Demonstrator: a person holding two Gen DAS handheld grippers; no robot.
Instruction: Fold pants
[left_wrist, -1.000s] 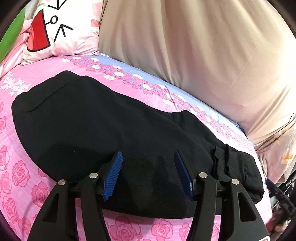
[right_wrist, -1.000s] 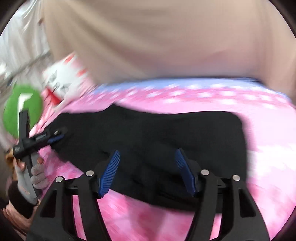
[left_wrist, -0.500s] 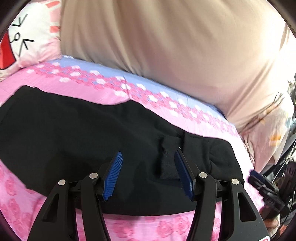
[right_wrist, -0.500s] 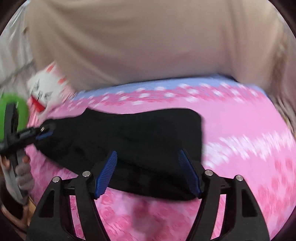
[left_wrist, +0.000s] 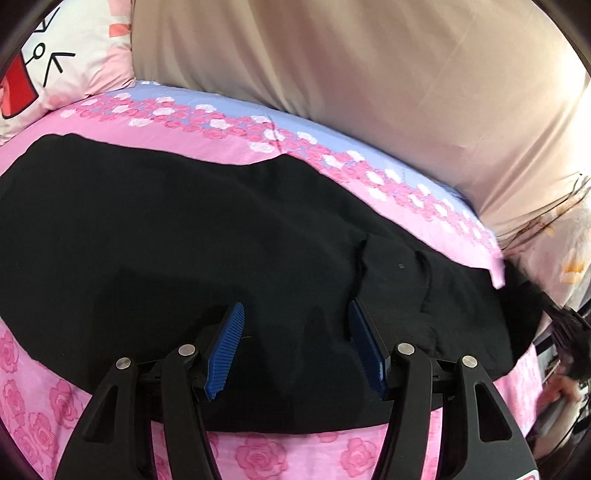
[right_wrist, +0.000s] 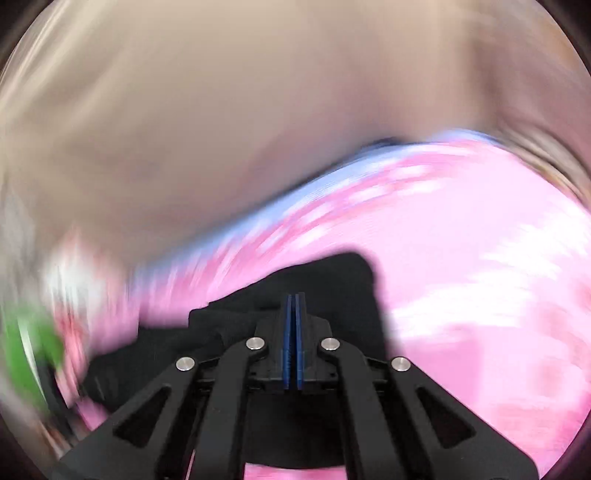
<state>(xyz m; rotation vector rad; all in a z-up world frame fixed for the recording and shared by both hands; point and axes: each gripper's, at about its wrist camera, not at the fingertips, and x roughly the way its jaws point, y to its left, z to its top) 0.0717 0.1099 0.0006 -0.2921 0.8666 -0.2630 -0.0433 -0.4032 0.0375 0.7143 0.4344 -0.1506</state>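
Observation:
Black pants (left_wrist: 184, 240) lie lengthwise across the pink rose bedsheet (left_wrist: 295, 454), with a ribbed cuff (left_wrist: 443, 295) at the right end. My left gripper (left_wrist: 295, 310) hangs open just above the pants' near edge, with nothing between its blue pads (left_wrist: 229, 347). In the blurred right wrist view my right gripper (right_wrist: 294, 295) is shut, its pads pressed together on a bunched end of the pants (right_wrist: 332, 280). That cloth stays sharp while the bed streaks past. The right gripper shows as a dark blur (left_wrist: 561, 321) at the pants' right end.
A beige quilt (left_wrist: 369, 92) is piled along the far side of the bed. A cartoon-print pillow (left_wrist: 55, 66) sits at the far left. Something green (right_wrist: 26, 350) is blurred at the left edge of the right wrist view.
The right gripper went from open above the pants to shut on their end and now swings fast. The left gripper slid right along the pants towards the cuff, then back a little, still open.

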